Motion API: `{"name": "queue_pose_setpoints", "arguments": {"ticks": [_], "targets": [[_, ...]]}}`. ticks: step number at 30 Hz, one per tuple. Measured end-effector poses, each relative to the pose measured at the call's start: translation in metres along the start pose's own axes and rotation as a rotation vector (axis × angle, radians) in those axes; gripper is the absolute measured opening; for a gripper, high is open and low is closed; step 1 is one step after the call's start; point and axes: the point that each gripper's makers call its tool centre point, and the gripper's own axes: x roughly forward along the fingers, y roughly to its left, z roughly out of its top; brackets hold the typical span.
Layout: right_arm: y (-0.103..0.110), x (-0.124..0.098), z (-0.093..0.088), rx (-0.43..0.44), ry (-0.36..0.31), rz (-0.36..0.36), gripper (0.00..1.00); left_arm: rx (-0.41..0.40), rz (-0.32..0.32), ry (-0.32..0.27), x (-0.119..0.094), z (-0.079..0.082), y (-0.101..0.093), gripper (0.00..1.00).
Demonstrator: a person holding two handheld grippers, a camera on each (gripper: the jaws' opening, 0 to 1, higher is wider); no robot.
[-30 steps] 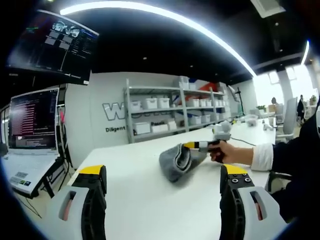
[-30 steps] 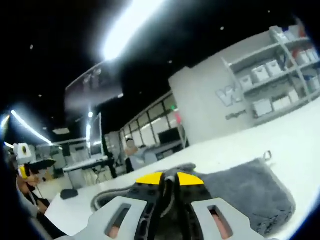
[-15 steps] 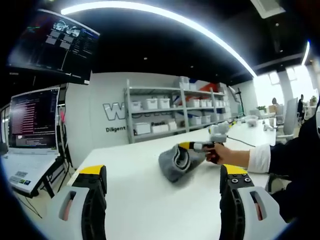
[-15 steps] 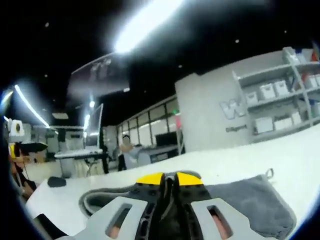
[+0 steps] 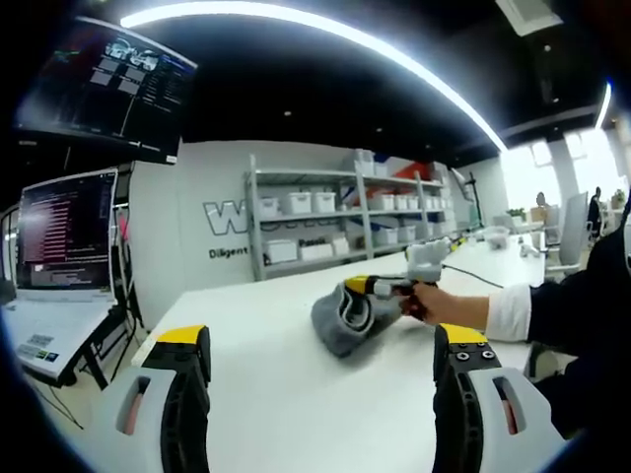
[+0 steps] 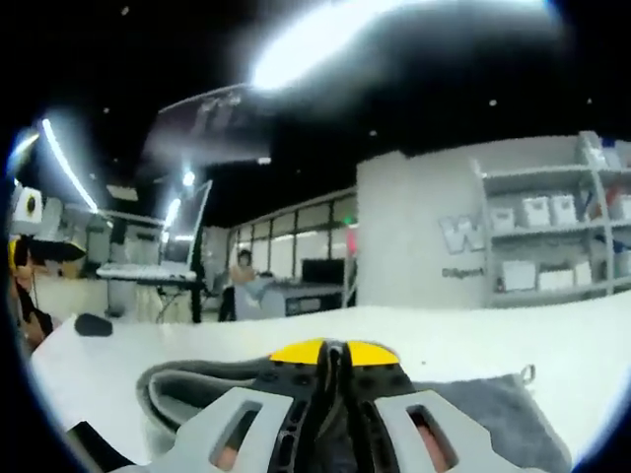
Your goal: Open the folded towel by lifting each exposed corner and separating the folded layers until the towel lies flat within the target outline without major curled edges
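Grey towel point(image 5: 347, 315) pinched in right gripper point(image 6: 333, 352), left gripper point(image 5: 320, 340) wide, shelves point(image 5: 335, 222) behind

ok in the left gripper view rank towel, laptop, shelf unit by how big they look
1. shelf unit
2. laptop, looks close to the shelves, and it's nearer the camera, so unsure
3. towel, smallest, pinched by the right gripper

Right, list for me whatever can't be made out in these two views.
- Right gripper view: the towel fabric between the right gripper tips is hidden by the shut jaws; its lower edge is cut off by the frame.
- Left gripper view: the towel's fold layers are too small to count, and its far side is hidden behind the right gripper.
- Both views: no target outline can be made out on the table.
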Motion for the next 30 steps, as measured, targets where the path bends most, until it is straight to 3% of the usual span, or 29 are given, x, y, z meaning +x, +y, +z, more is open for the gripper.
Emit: {"name": "queue_pose_setpoints", "arguments": {"ticks": [19, 30], "targets": [[0.017, 0.023, 0.006, -0.069, -0.037, -0.045, 0.01, 0.005, -0.016, 0.005, 0.003, -0.001, -0.005, 0.92], [0.041, 0.032, 0.013, -0.106, -0.079, -0.020, 0.01, 0.004, -0.010, 0.003, 0.002, -0.001, -0.002, 0.91]]}}
